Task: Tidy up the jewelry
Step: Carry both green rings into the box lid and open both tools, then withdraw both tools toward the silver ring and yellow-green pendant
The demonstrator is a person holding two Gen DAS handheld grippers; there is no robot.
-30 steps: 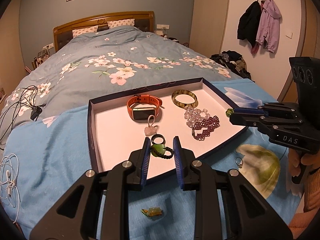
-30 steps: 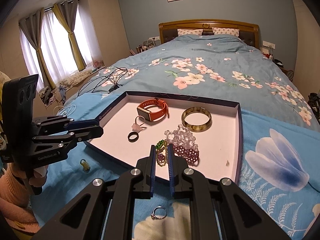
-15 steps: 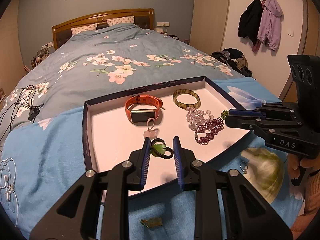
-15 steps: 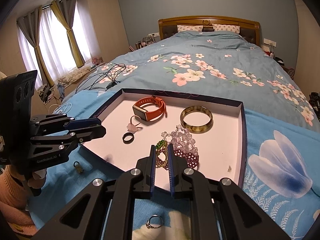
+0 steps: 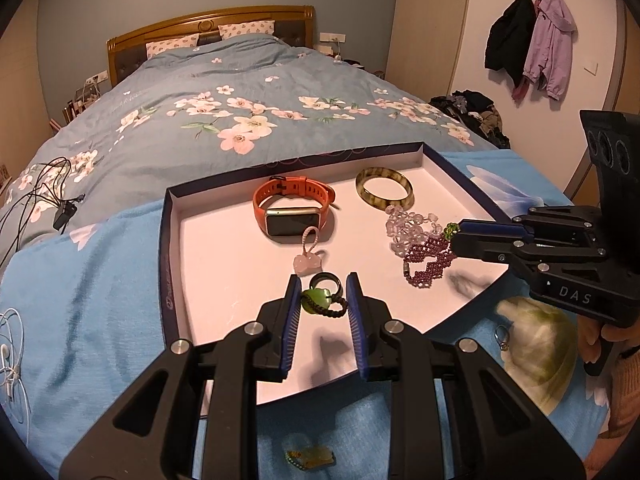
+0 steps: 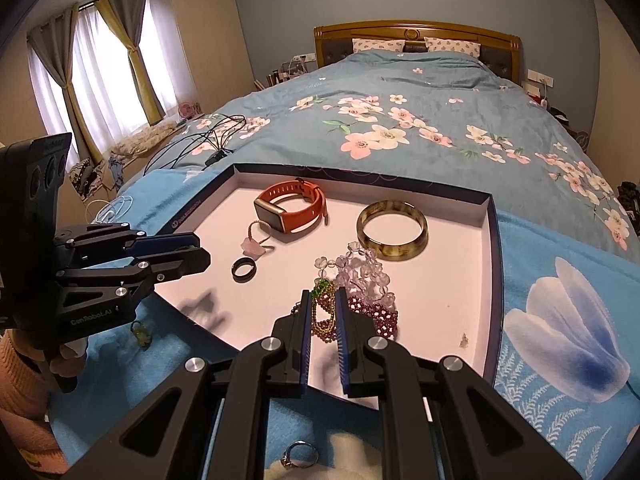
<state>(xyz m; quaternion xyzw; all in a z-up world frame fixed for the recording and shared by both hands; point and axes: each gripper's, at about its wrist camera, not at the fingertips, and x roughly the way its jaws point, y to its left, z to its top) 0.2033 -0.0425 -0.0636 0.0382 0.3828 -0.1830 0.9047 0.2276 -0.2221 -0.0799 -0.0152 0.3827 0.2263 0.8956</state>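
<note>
A shallow tray (image 5: 172, 240) with a white floor and dark blue rim lies on the bed. In it are an orange smartwatch (image 5: 294, 210), a green-brown bangle (image 5: 384, 192), a clear bead bracelet (image 5: 412, 226), a purple bead bracelet (image 5: 428, 258), a pink charm (image 5: 308, 260) and a black ring (image 5: 326, 282). My left gripper (image 5: 324, 300) is shut on a green pendant with a black cord (image 5: 320, 300), held above the tray's near part. My right gripper (image 6: 324, 312) is shut on a gold and green bead chain (image 6: 324, 308) above the purple bracelet (image 6: 376, 312).
On the blue cloth outside the tray lie a silver ring (image 6: 298, 454), a small ring (image 5: 502, 336) by the green print, and a small green trinket (image 5: 310, 458) near me. Cables (image 5: 44, 196) and white earphones (image 5: 10, 356) lie to the left.
Both grippers have moved forward over the tray with their pieces still held. The left one now hangs over the tray floor instead of its near rim.
</note>
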